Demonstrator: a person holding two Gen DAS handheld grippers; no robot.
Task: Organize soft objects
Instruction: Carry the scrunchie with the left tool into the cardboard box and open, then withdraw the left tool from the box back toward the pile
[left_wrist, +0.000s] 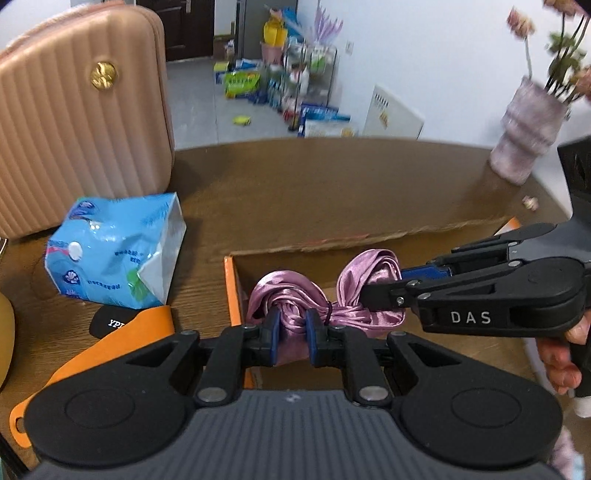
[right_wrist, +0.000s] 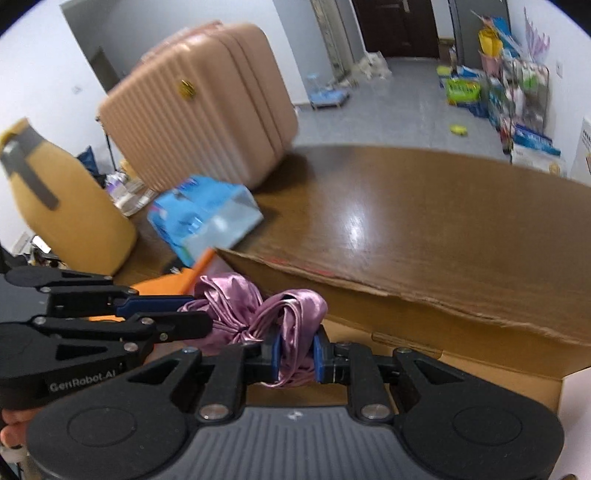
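Observation:
A pink satin cloth (left_wrist: 291, 295), rolled up and tied at its middle with a thin dark band, hangs over an open cardboard box (left_wrist: 369, 236) with an orange side. My left gripper (left_wrist: 293, 334) is shut on the cloth's left lobe, its blue pads pressing the fabric. My right gripper (left_wrist: 380, 286) comes in from the right and is shut on the right lobe. In the right wrist view the right gripper (right_wrist: 297, 356) clamps the pink satin cloth (right_wrist: 295, 306) between blue pads, and the left gripper (right_wrist: 192, 312) grips the other lobe from the left. The box's flap (right_wrist: 406, 284) lies behind.
A blue tissue pack (left_wrist: 118, 247) lies left of the box, in front of a pink ribbed suitcase (left_wrist: 81, 122). A pale purple vase (left_wrist: 524, 129) with flowers stands at the wooden table's (left_wrist: 314, 177) far right. A tan bag (right_wrist: 66, 206) stands at the left. A hand (left_wrist: 561, 354) holds the right gripper.

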